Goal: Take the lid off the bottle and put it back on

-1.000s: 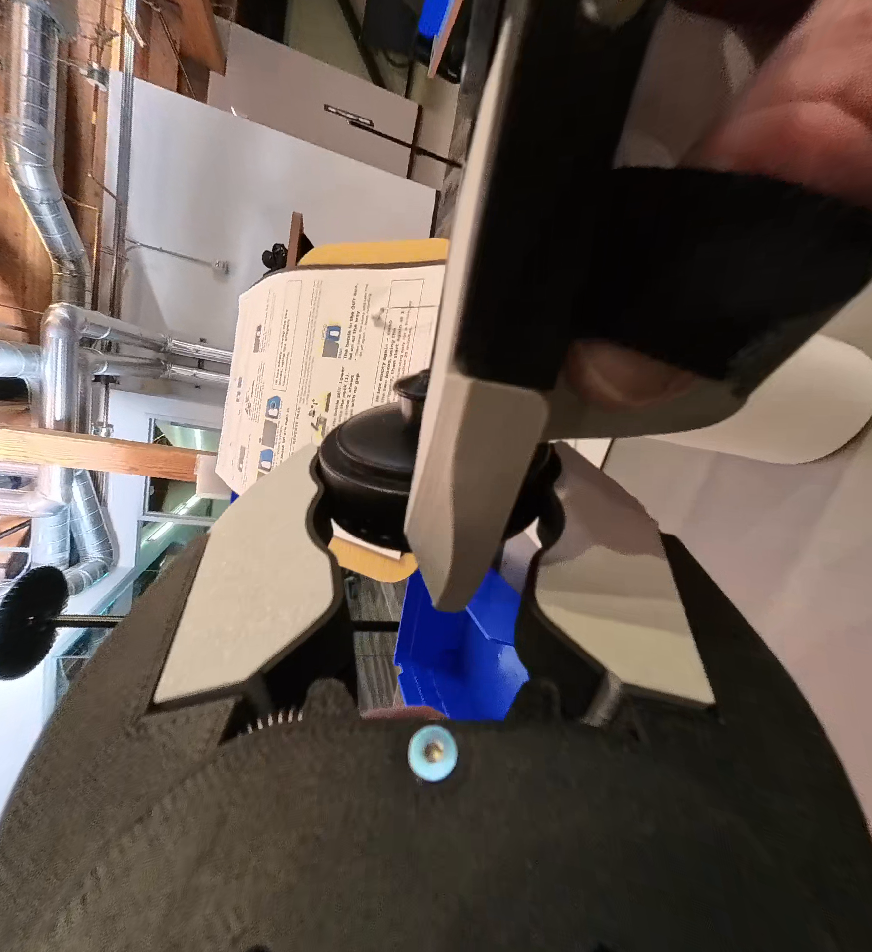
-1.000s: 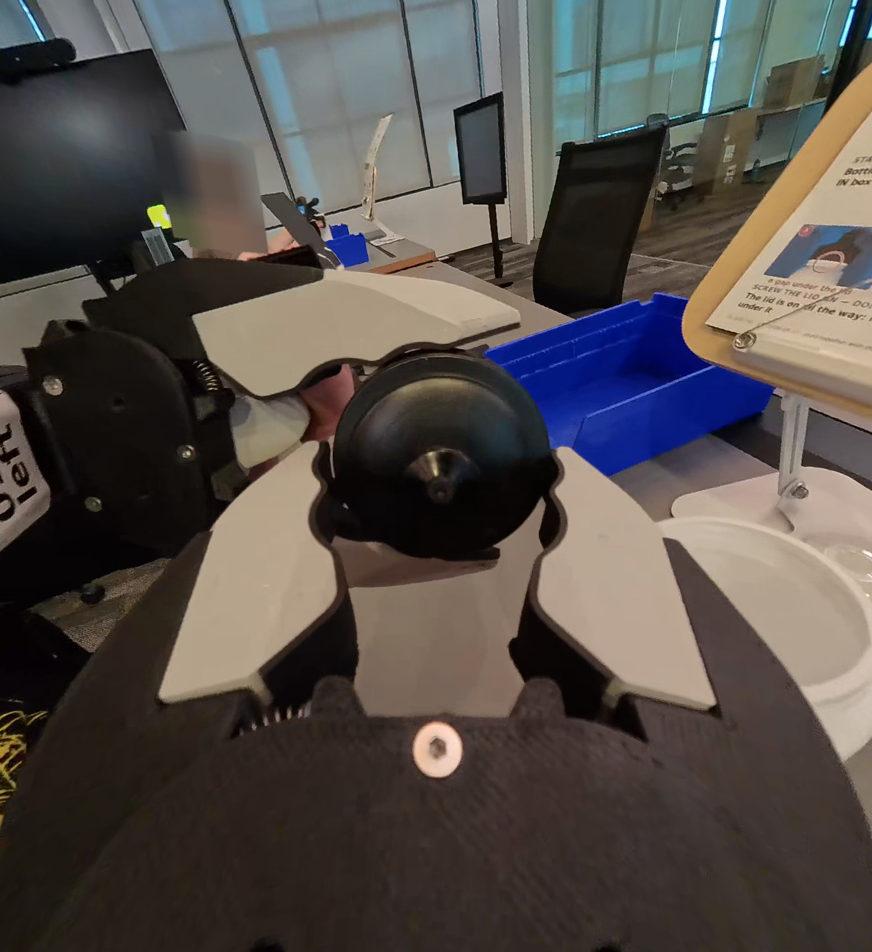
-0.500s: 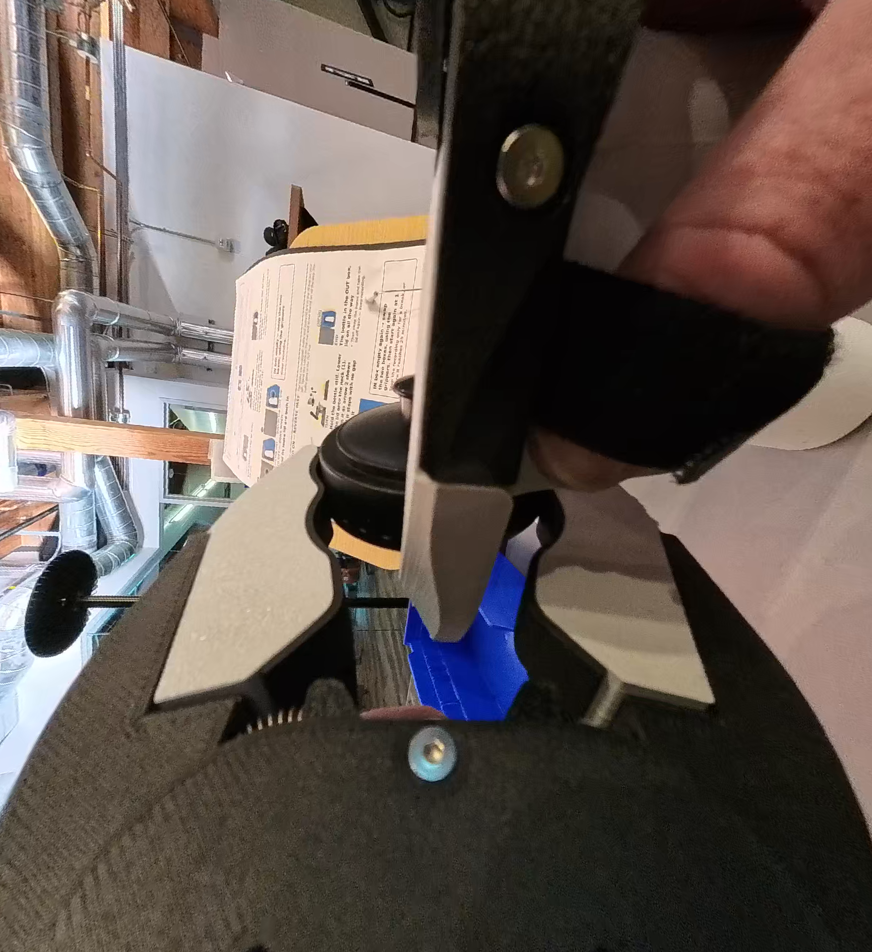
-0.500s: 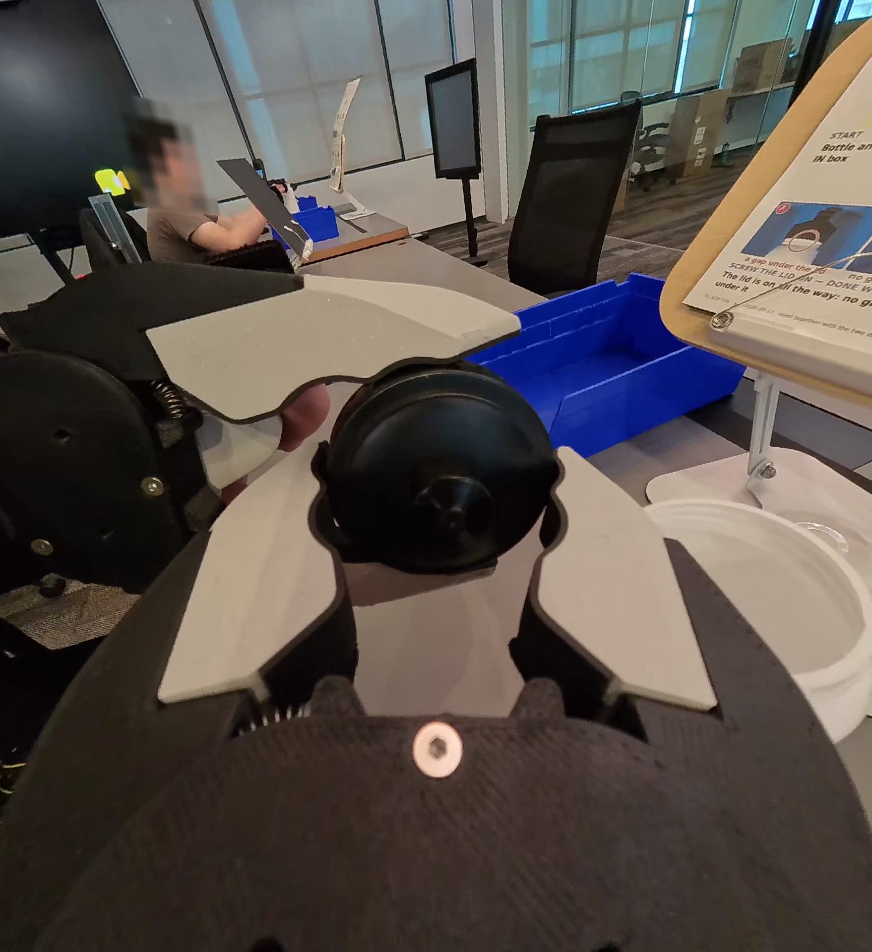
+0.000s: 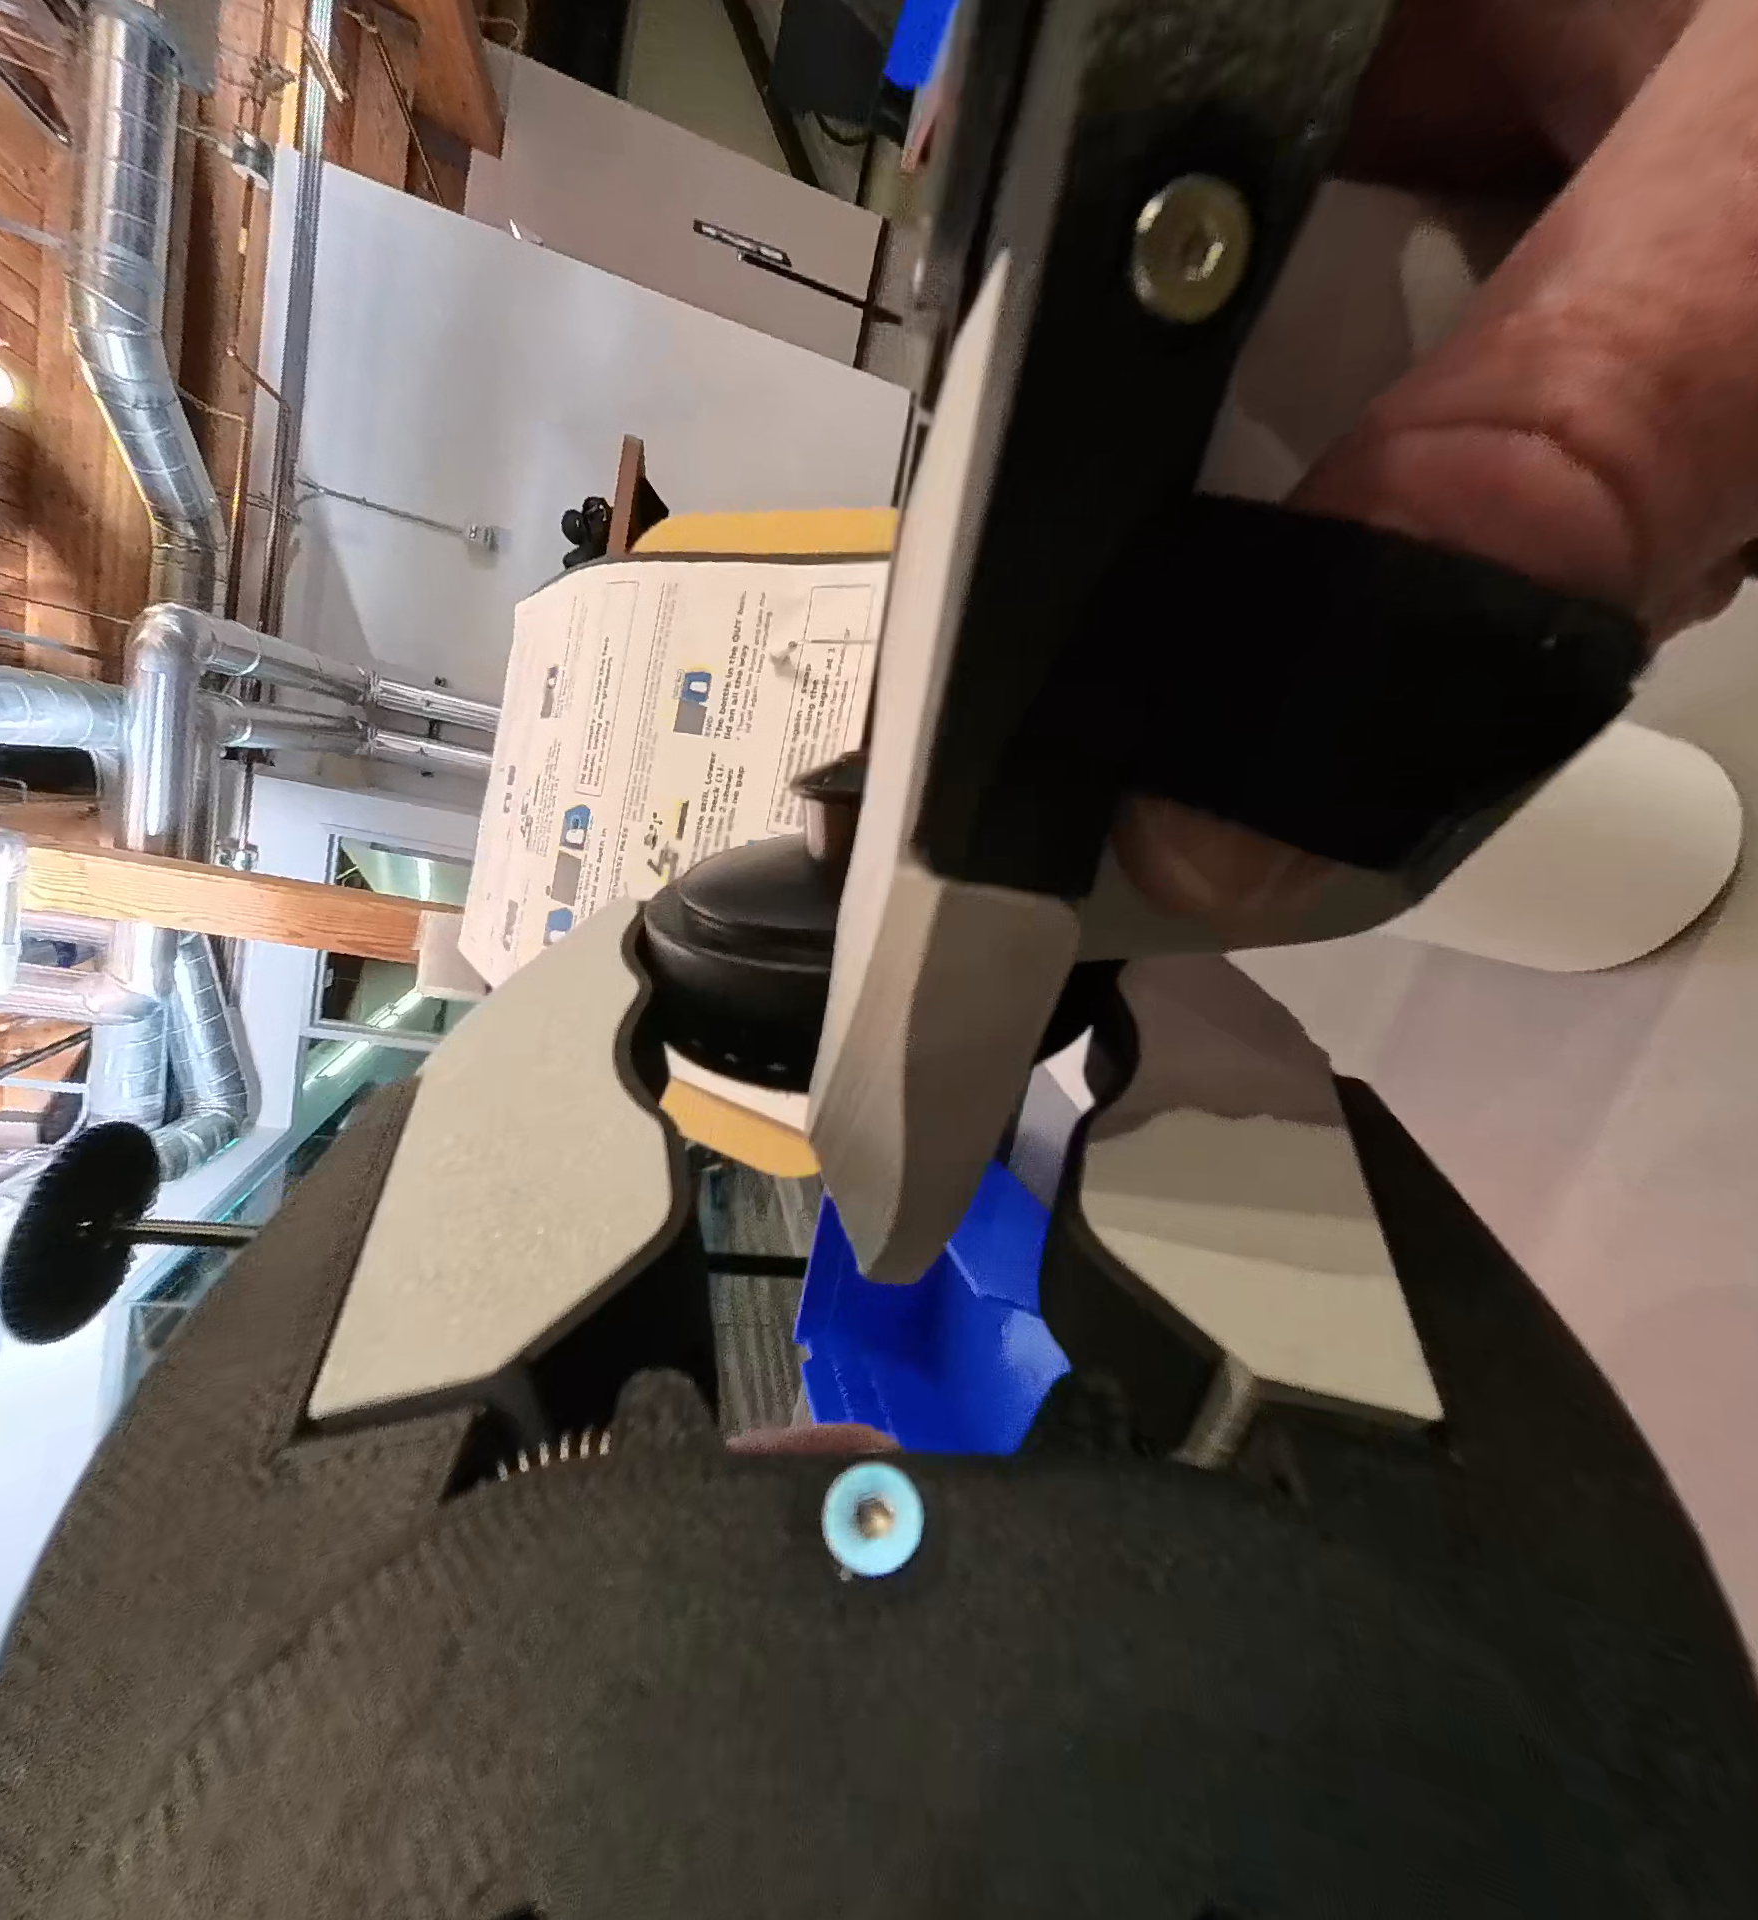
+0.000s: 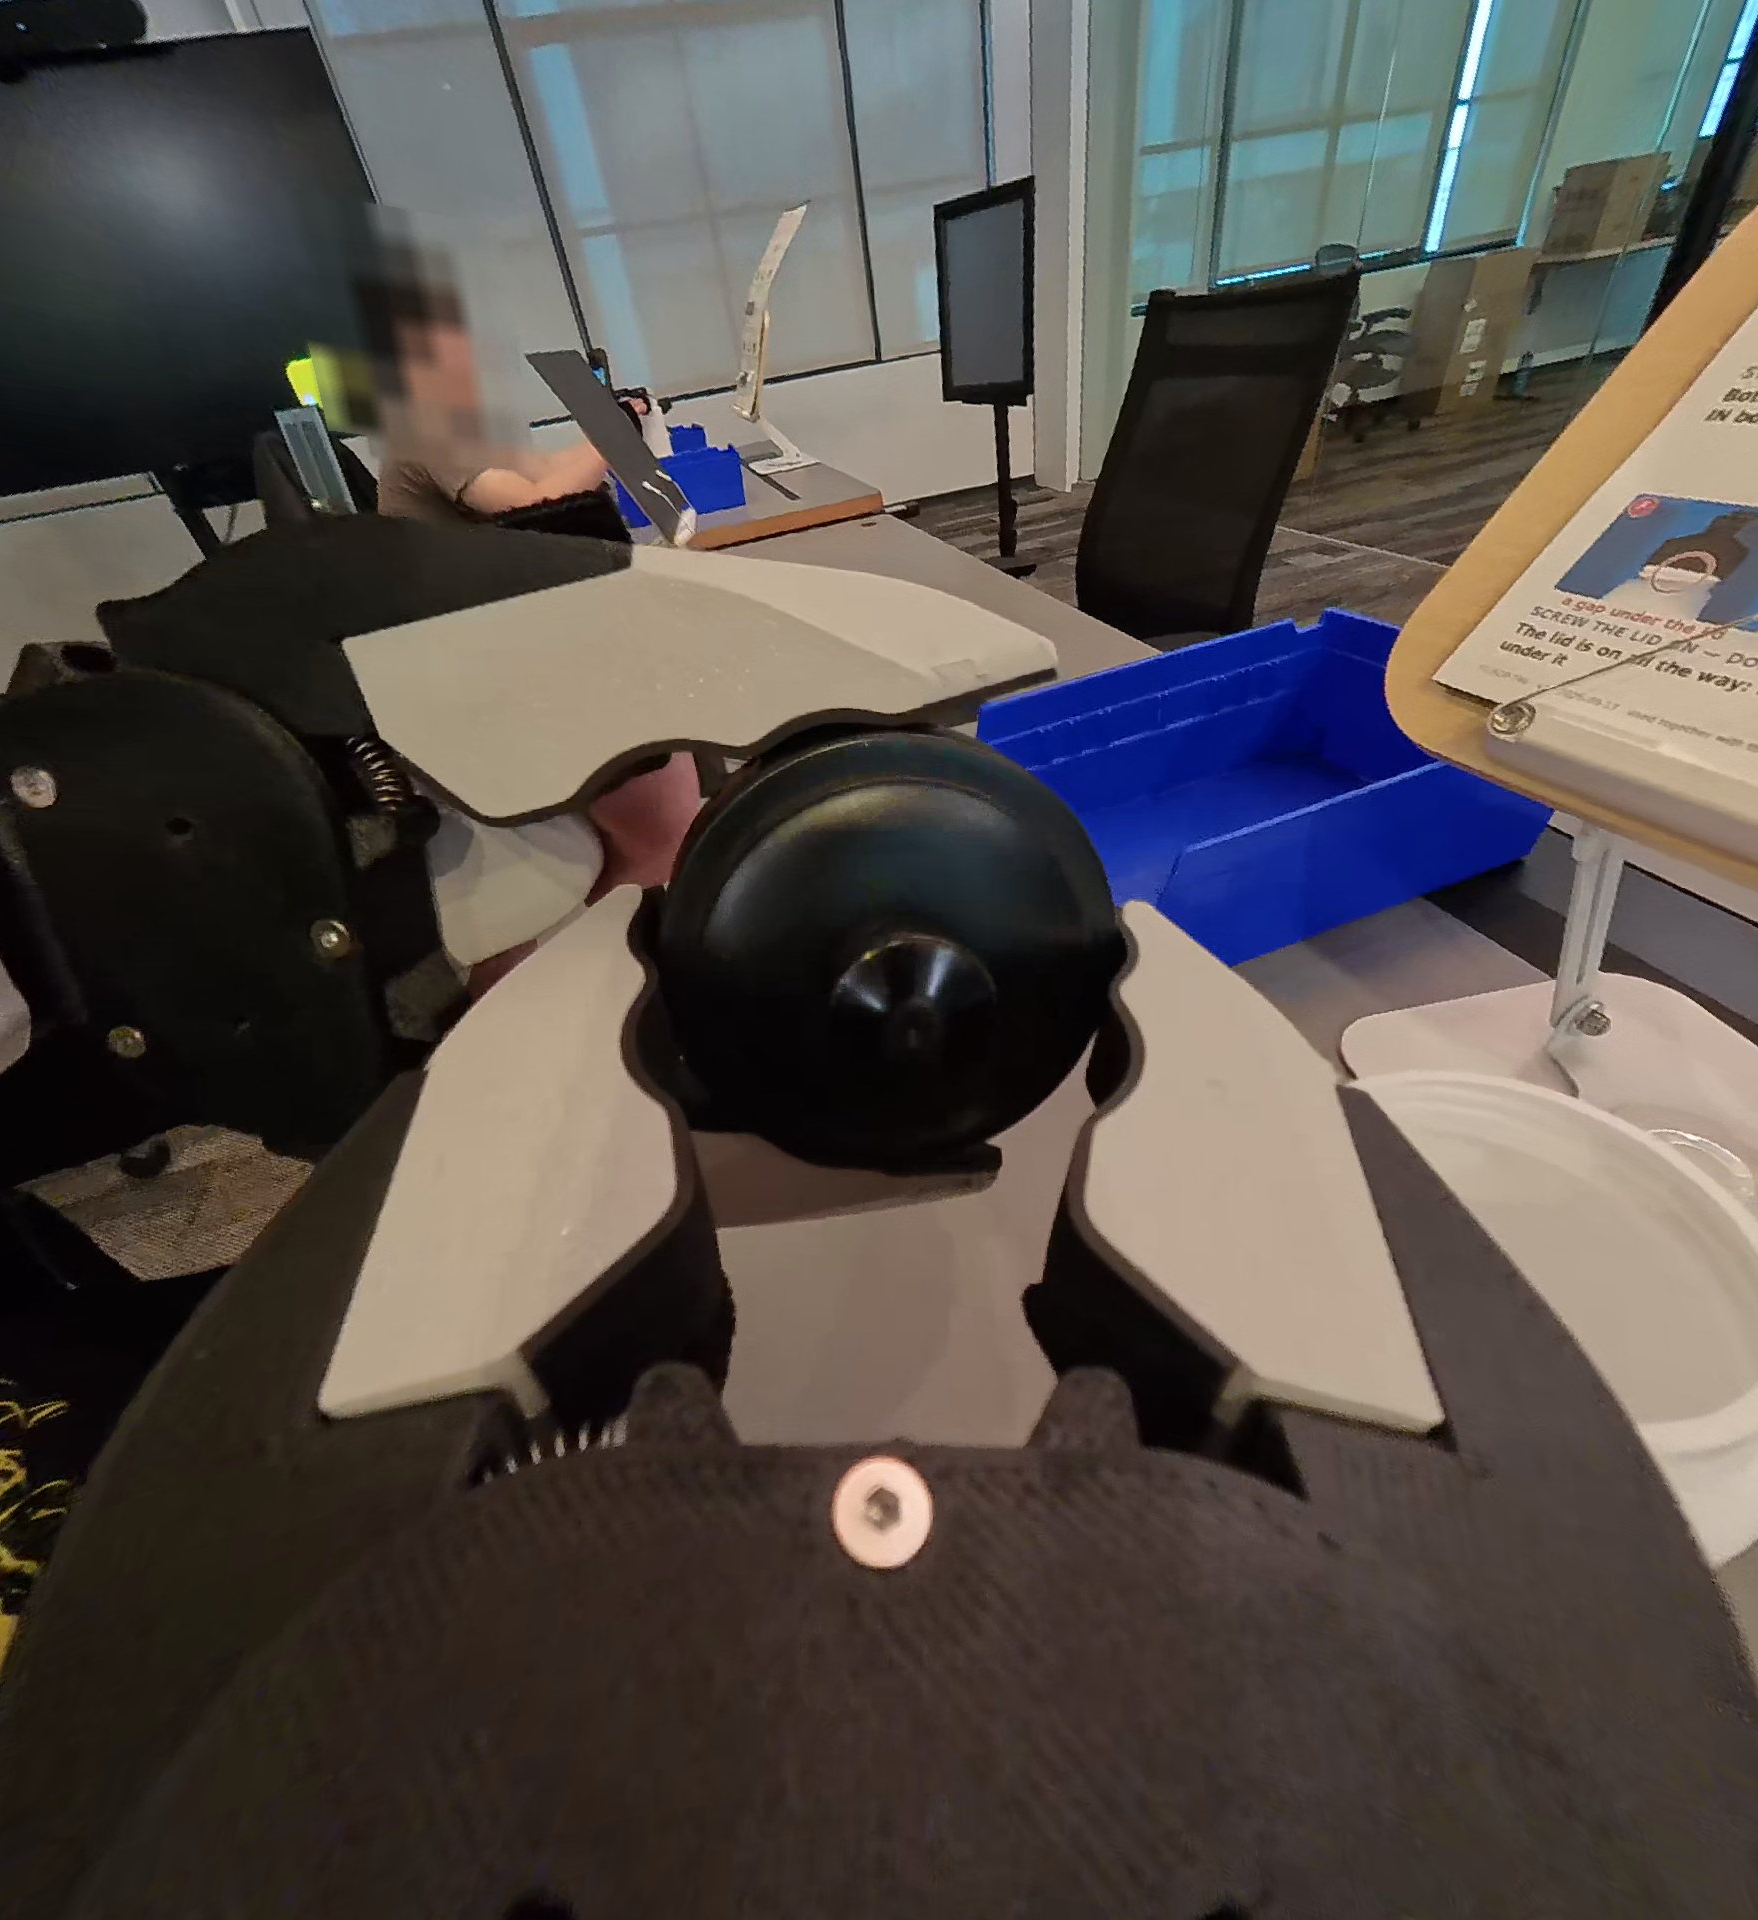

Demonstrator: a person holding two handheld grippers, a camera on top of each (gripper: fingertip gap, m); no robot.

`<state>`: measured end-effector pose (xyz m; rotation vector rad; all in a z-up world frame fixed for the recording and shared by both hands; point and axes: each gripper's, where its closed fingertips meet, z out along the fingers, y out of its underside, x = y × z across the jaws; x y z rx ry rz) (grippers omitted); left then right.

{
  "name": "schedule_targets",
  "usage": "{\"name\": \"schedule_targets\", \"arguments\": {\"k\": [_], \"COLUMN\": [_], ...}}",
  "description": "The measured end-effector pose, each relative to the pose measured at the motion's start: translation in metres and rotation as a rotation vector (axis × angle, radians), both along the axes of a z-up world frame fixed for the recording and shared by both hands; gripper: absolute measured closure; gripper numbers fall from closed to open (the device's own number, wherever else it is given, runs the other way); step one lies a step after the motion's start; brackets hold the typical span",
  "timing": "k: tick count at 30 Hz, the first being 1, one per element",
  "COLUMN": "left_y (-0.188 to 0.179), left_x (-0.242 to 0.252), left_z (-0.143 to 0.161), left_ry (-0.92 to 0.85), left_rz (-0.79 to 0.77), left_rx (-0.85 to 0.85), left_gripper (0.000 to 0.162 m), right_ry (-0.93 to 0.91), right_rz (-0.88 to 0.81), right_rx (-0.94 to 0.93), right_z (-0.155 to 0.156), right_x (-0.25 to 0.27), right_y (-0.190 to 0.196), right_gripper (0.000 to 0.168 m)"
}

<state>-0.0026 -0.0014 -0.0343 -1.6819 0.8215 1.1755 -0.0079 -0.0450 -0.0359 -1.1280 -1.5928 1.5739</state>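
While looking along the right tool, can see it clamped on the black lid from 9 and 3 o'clock, domed top and nozzle facing the camera. Entering from 9 o'clock, the left tool, one finger over the lid and one under; closed there, but cannot tell if on the lid rim or on the bottle, hidden behind. Further at 3 o'clock on the grey bench, a white round container; at 1 o'clock a blue bin and a tilted instruction board.
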Motion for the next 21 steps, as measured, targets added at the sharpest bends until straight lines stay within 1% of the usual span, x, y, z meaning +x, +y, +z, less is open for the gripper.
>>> {"name": "schedule_targets", "arguments": {"k": [5, 9, 10, 12, 15, 17, 18, 21], "left_y": [-0.001, -0.004, -0.005, -0.007, -0.007, -0.001, 0.003, 0.017], "left_x": [0.005, 0.01, 0.011, 0.01, 0.003, -0.006, -0.01, -0.017], "left_z": [0.004, 0.015, 0.021, 0.028, 0.026, 0.012, 0.003, -0.026], "left_ry": [-0.018, -0.074, -0.112, -0.247, -0.492, -0.624, -0.681, -0.855], "left_rz": [-0.032, -0.076, -0.091, -0.142, -0.213, -0.23, -0.241, -0.28], "left_rx": [0.013, 0.068, 0.092, 0.12, 0.122, 0.095, 0.083, 0.033], "left_gripper": [0.083, 0.076, 0.068, 0.055, 0.045, 0.039, 0.038, 0.031], "right_ry": [0.013, 0.033, 0.04, 0.059, 0.091, 0.103, 0.1, 0.067], "right_rz": [0.023, 0.019, 0.012, -0.005, -0.047, -0.079, -0.102, -0.169], "right_rx": [-0.001, 0.006, 0.01, 0.011, 0.012, 0.015, 0.014, 0.009], "right_z": [0.004, 0.01, 0.013, 0.019, 0.028, 0.032, 0.031, 0.021], "right_x": [0.004, 0.008, 0.01, 0.014, 0.023, 0.029, 0.031, 0.034], "right_y": [-0.001, 0.002, 0.004, 0.013, 0.035, 0.053, 0.064, 0.098], "right_gripper": [0.09, 0.09, 0.089, 0.09, 0.09, 0.09, 0.09, 0.09]}}
